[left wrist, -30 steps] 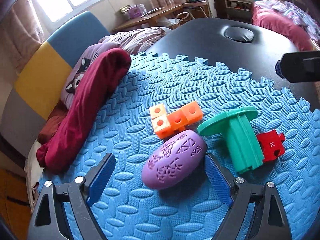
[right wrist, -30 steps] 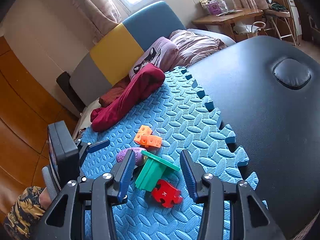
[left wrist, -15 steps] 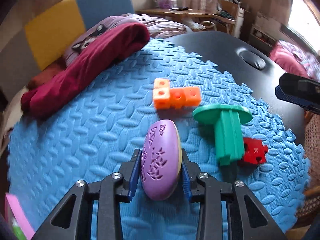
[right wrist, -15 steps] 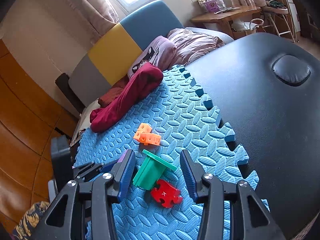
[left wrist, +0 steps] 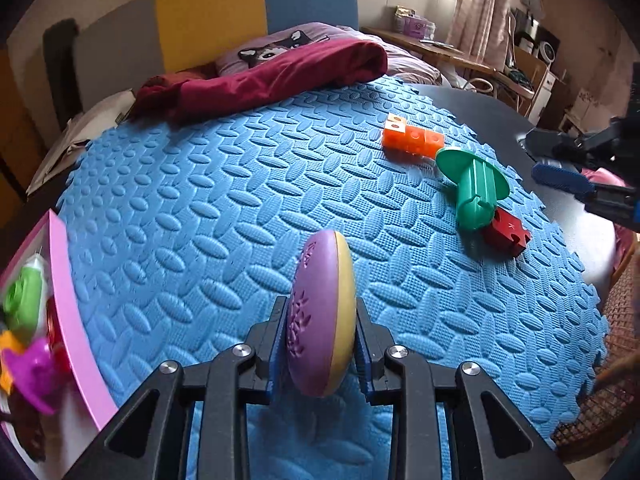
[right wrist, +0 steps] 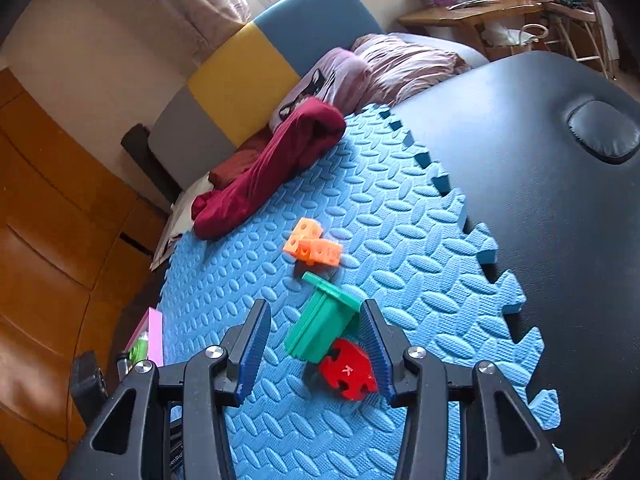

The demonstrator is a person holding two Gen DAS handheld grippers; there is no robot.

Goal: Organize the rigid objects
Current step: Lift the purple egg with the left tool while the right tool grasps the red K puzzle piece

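Only the left wrist view shows the purple-and-yellow oval toy (left wrist: 321, 316), clamped on edge between the jaws of the left gripper (left wrist: 320, 344) above the near part of the blue foam mat (left wrist: 200, 208); it also shows the pink box (left wrist: 76, 320) of toys at the mat's left edge. The right wrist view shows the black bench (right wrist: 540, 184) beyond the mat's right edge. Half a second ago the oval faced up flat; now it is turned on edge and the box has come into sight. The right gripper (right wrist: 316, 344) hangs open around the green flanged peg (right wrist: 320, 324), with the red puzzle piece (right wrist: 348, 372) touching the peg's base and the orange cubes (right wrist: 312, 244) just beyond.
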